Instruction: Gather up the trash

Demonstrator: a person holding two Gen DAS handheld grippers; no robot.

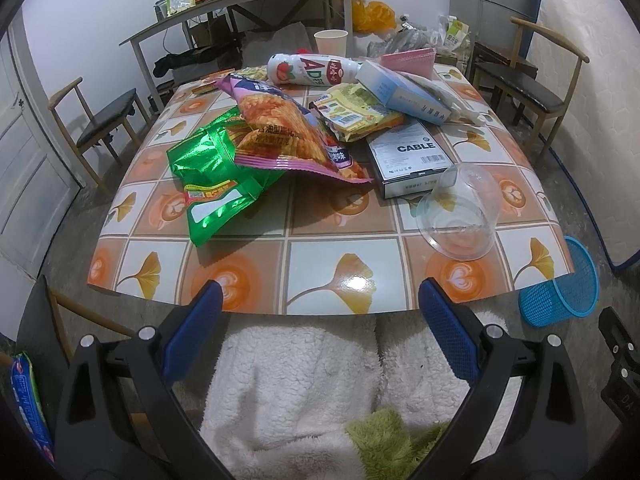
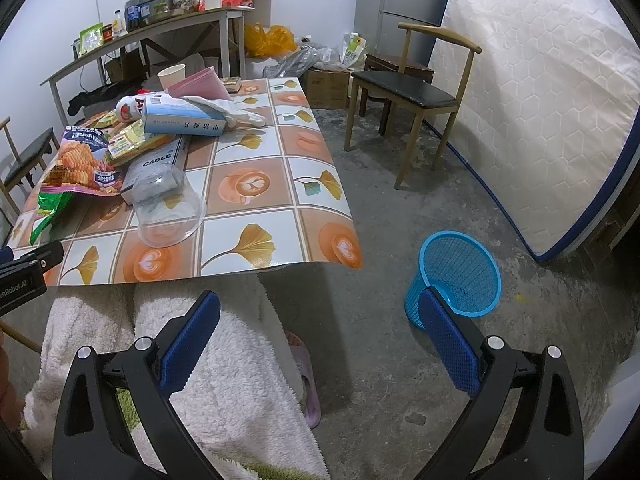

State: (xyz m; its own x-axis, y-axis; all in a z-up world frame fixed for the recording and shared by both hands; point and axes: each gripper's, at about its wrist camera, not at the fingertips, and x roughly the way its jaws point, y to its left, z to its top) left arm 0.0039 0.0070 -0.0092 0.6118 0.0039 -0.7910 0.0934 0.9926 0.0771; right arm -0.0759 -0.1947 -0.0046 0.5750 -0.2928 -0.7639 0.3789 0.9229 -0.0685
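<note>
Trash covers the patterned table (image 1: 320,276): a green snack bag (image 1: 212,184), a purple chip bag (image 1: 288,132), a yellow wrapper (image 1: 360,112), a white drink bottle (image 1: 312,70), a pale blue box (image 1: 404,92), a "CABLE" box (image 1: 412,156) and a clear plastic cup (image 1: 460,216) on its side. A blue mesh bin (image 2: 456,276) stands on the floor right of the table. My left gripper (image 1: 320,300) hangs open at the table's near edge, holding nothing. My right gripper (image 2: 320,308) is open over the floor, its right finger in front of the bin.
A person's white fleece-clad legs (image 1: 304,380) sit below the near edge. Wooden chairs (image 2: 412,92) stand left and right of the table. A mattress (image 2: 540,100) leans at the right. A cluttered shelf table (image 1: 240,4) lines the back wall. A paper cup (image 1: 330,42) stands at the table's far end.
</note>
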